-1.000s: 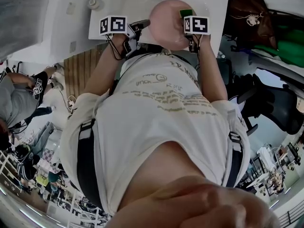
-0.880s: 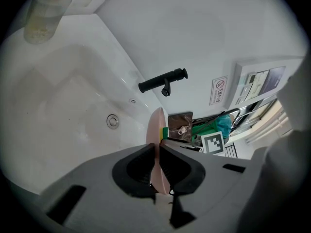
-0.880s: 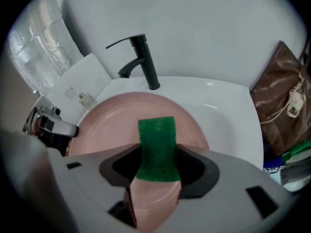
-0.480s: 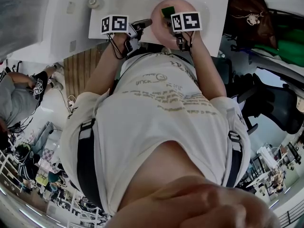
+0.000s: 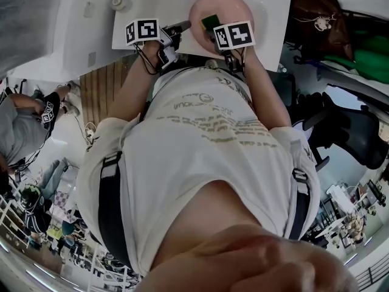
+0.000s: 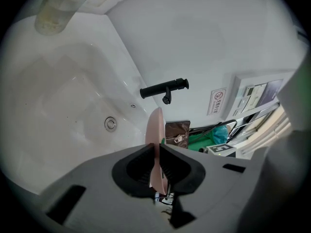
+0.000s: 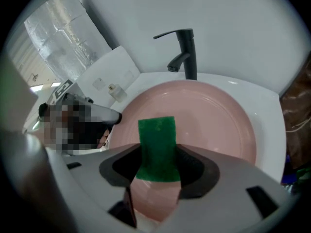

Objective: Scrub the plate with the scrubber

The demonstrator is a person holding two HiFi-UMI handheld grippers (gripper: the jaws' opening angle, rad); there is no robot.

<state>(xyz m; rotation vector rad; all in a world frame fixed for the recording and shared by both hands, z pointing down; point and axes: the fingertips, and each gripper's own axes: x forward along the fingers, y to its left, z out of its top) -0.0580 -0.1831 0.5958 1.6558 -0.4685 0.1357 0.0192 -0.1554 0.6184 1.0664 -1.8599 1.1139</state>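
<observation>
Plate point(image 5: 234, 5), pink and tilted, sits over the white sink point(image 5: 152, 5). The left gripper point(image 6: 156, 171) pinches its rim between narrow fingers point(image 6: 133, 166), and in that gripper's view the plate shows only edge-on. The right gripper point(image 7: 156, 169) has its fingers point(image 7: 197, 171) clamped on the green scrubber point(image 7: 156, 144), whose free end lies over the plate's face; contact is hard to make out. In the head view, the marker cubes hide both grips, and the black faucet point(image 7: 184, 47) is cut off at the top edge.
</observation>
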